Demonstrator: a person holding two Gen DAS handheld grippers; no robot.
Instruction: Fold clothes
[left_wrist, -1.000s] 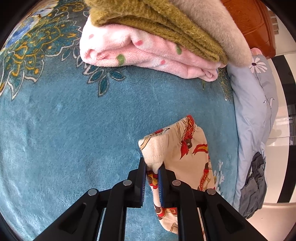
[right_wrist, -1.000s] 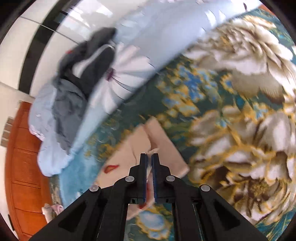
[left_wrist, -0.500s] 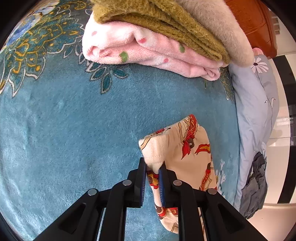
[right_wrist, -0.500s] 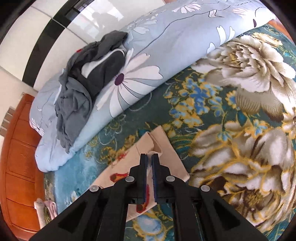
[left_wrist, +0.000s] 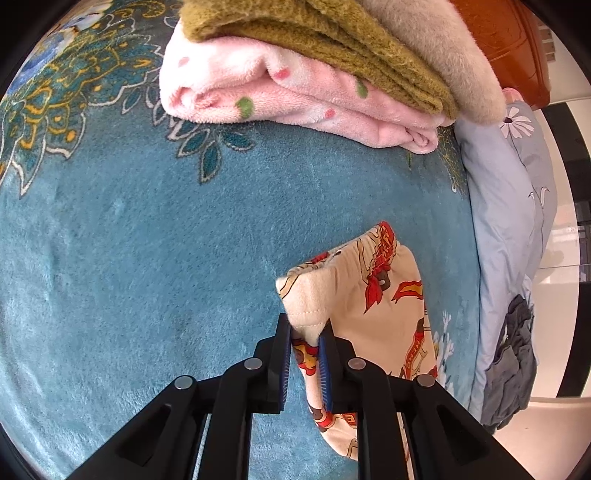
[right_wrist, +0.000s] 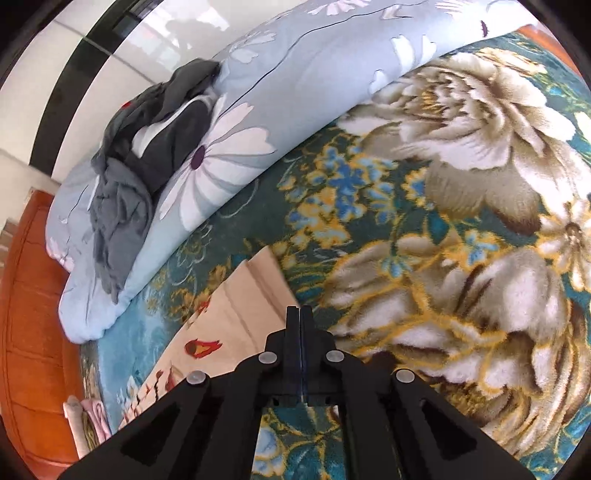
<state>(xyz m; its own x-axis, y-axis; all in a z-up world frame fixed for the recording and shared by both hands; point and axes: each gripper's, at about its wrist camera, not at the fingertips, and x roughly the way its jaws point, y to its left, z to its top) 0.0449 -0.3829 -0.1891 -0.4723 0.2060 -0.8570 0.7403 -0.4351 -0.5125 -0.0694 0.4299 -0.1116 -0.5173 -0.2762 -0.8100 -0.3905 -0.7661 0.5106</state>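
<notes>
Left gripper, lower centre of its view: jaws a little apart, clamped on the stitched corner of the cream printed garment; the cloth fills the gap between the blue pads. The garment, with red and orange figures on it, runs from the jaws toward the lower right of the frame, over the teal plush blanket. Right gripper, lower centre of its view: jaws pressed together, nothing visible between the tips. In that view the same cream garment lies flat just left of the jaws, its near edge beside the fingers; cannot tell whether they touch it. Blanket here shows large beige flowers across the right half. Farther out, left wrist view: a folded stack at the top, pink spotted fleece lowest, olive knit over it, beige plush on top. Pale blue floral duvet at the right edge, dark grey clothing heaped on it. Orange-brown wooden headboard at the lower left of the right wrist view.
</notes>
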